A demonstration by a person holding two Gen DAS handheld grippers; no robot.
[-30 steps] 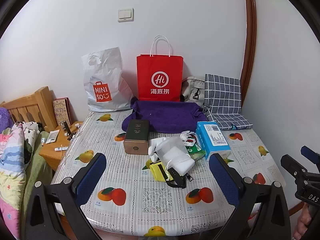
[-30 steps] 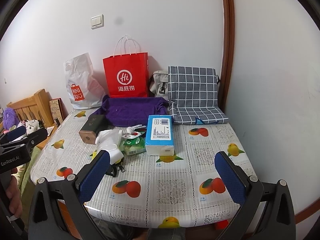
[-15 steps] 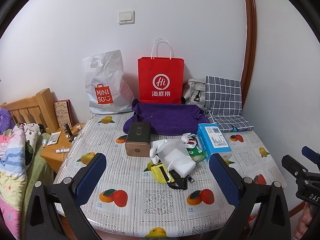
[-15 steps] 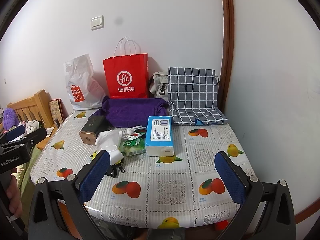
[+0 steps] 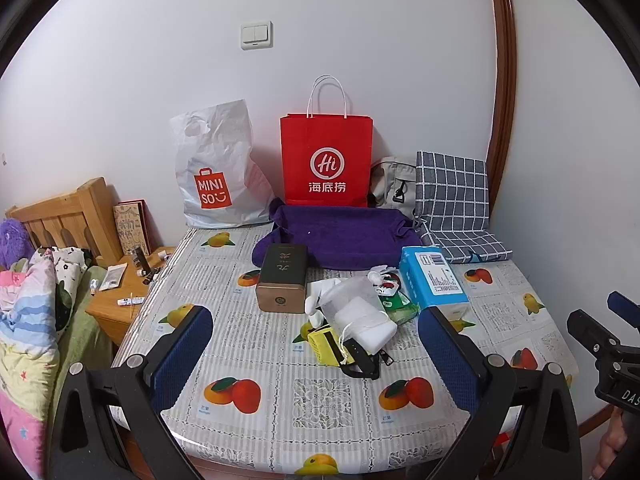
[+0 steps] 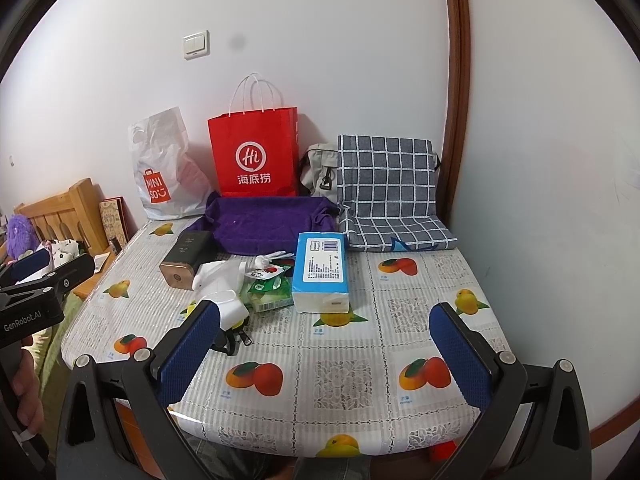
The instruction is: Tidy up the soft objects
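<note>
Purple cloth (image 5: 338, 236) lies folded at the back of the table (image 5: 280, 396), so I think both empty, wide-spread tools, left gripper (image 5: 316, 356) and right gripper (image 6: 324, 356), should pass over the clutter and pinch its near edge.

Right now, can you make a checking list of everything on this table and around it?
Surface: table with a fruit-print cover.
Job's things: purple cloth, checked cushion, tissue pack, white pouch.
Clutter: brown box, red bag, white bag, grey bag.
Grippers: left hand-held gripper and right hand-held gripper open, holding nothing.
Cables: nothing seen.
Surroundings: bed, nightstand, light switch.
</note>
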